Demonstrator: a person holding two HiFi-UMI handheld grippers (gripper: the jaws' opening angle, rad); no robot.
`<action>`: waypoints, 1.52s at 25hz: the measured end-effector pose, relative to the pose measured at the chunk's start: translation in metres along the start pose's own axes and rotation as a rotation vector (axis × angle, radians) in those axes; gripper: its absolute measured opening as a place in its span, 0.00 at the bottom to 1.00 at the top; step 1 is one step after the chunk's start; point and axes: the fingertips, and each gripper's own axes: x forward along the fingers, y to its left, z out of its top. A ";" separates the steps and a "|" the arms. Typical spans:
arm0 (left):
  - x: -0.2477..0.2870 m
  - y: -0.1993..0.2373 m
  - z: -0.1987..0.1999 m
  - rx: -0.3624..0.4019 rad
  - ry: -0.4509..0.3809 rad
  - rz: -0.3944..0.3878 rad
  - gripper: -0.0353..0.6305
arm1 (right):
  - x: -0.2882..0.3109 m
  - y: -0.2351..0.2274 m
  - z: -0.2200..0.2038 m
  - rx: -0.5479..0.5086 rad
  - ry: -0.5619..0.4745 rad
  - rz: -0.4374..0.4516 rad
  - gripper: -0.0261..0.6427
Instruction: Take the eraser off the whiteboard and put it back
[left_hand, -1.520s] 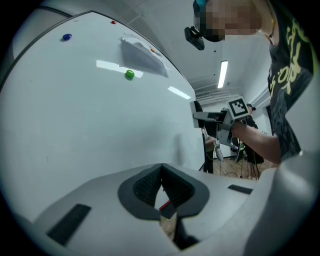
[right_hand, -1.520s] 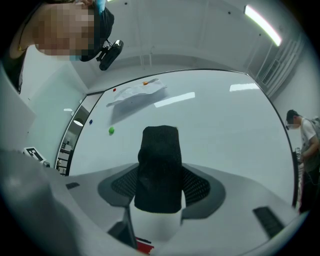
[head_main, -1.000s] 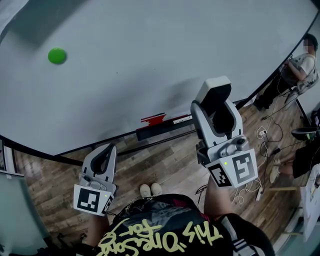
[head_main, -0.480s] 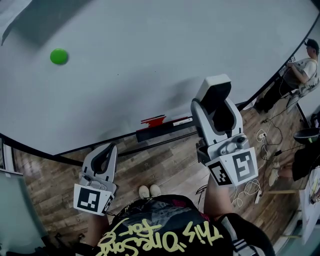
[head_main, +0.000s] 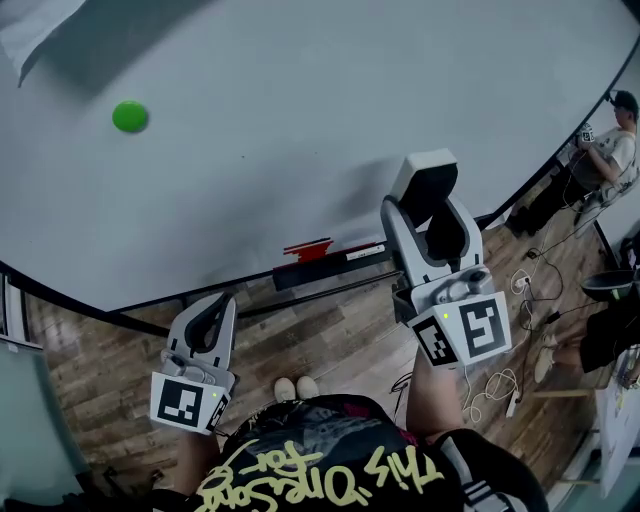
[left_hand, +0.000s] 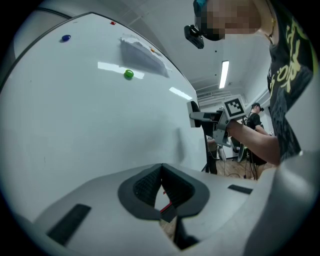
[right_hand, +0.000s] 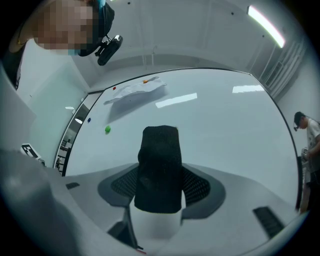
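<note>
A person stands before a large whiteboard (head_main: 300, 120) with a two-jaw gripper in each hand. The right gripper (head_main: 432, 208) is raised toward the board's lower edge, its jaws pinching the eraser (right_hand: 160, 165). The right gripper view shows the eraser as a black felt block standing upright between the ribbed pads, with the board filling the background. From the head view the eraser's pale end (head_main: 430, 172) points at the board; whether it touches the surface cannot be told.

The left gripper (head_main: 208, 318) hangs lower, off the board and over the wooden floor (head_main: 90, 370). Its jaws are pressed together with nothing between them.

A narrow tray (head_main: 330, 265) runs along the board's lower edge just left of the right gripper, carrying a red marker (head_main: 308, 247). A green magnet (head_main: 130, 117) sits toward the board's upper left, and a sheet of paper (right_hand: 135, 91) is pinned near the top edge. A second person (head_main: 612, 150) sits well apart, beyond the board's right end.
</note>
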 end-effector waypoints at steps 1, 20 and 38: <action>0.000 0.000 0.000 0.001 0.000 0.002 0.06 | 0.002 0.000 0.001 0.000 -0.002 0.001 0.41; -0.012 0.010 -0.002 0.002 -0.002 0.041 0.06 | 0.033 -0.001 0.019 -0.034 -0.037 0.022 0.41; -0.016 0.016 0.000 -0.081 0.000 0.088 0.06 | 0.055 -0.001 0.019 -0.044 -0.034 0.018 0.41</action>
